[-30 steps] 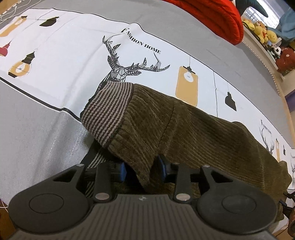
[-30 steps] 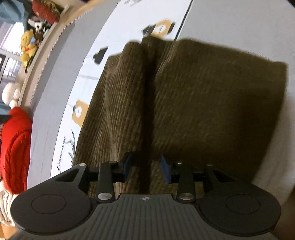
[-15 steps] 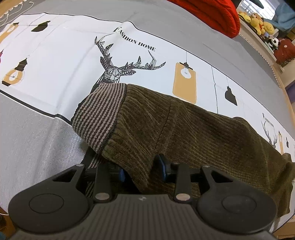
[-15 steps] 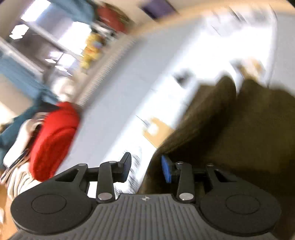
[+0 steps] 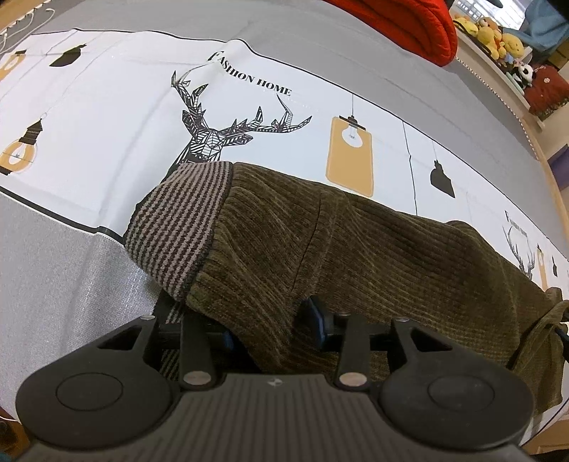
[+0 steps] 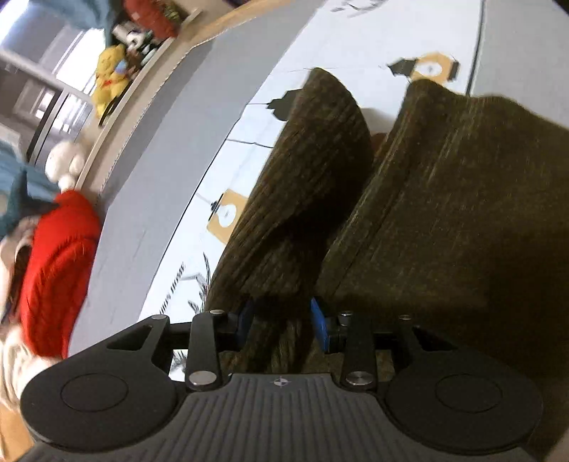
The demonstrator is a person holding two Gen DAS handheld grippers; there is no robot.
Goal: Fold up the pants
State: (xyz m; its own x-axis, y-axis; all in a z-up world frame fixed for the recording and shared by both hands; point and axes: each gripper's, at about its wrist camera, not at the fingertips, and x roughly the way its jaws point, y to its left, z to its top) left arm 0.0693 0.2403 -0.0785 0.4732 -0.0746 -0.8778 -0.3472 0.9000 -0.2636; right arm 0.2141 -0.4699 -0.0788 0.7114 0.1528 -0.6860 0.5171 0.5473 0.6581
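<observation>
A person stands over a bed, a two-finger tool in each hand, folding olive corduroy pants [image 5: 355, 248] that lie across a grey and white bedspread [image 5: 106, 124] printed with a deer and lamps. The left gripper [image 5: 272, 328] has a fold of cloth near the striped waistband [image 5: 177, 220] between its fingers, which are easing apart. The right gripper [image 6: 281, 321] seems to pinch a bunched edge of the pants, though blur makes that grip uncertain. To do this fold well, both hands should carry their edges across together, keeping the cloth taut and the edges aligned. The fabric is thick, ribbed and soft, humped in two ridges. A red cushion [image 5: 409, 25] sits well away.
</observation>
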